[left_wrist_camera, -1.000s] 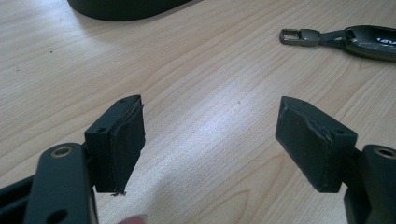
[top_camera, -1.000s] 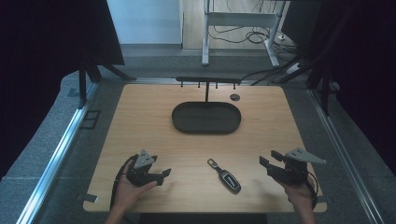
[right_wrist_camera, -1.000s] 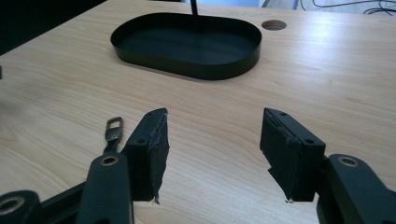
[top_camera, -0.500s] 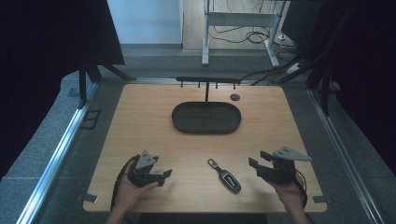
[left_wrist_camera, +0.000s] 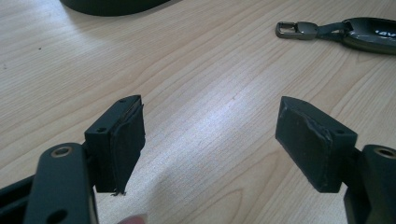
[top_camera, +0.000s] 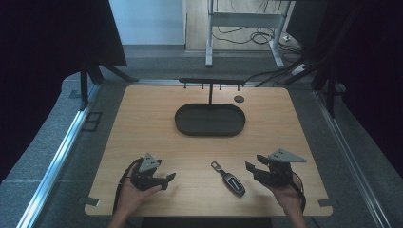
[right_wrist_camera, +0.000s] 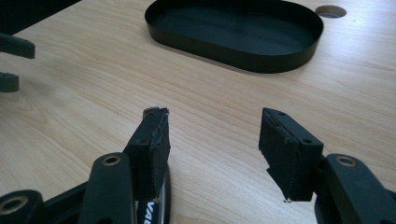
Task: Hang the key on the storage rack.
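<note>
A black car key fob (top_camera: 229,179) with a metal clip lies on the wooden table near its front edge, between my two grippers. My left gripper (top_camera: 166,179) rests to the fob's left, open and holding nothing; in the left gripper view the key fob (left_wrist_camera: 369,39) lies well beyond its spread jaws. My right gripper (top_camera: 251,170) sits close to the fob's right side, open. In the right gripper view the key fob (right_wrist_camera: 156,205) peeks out beneath the left jaw, outside the gap. A black oval tray (top_camera: 210,132) stands empty at mid-table.
A black rack with small hooks (top_camera: 210,83) stands behind the tray, with a round cable hole (top_camera: 239,99) in the table to its right. In the right gripper view the tray (right_wrist_camera: 243,60) lies ahead and the left gripper (right_wrist_camera: 11,60) shows at the left edge.
My right gripper has slid left toward the key fob, still open. The left gripper and the fob have stayed put.
</note>
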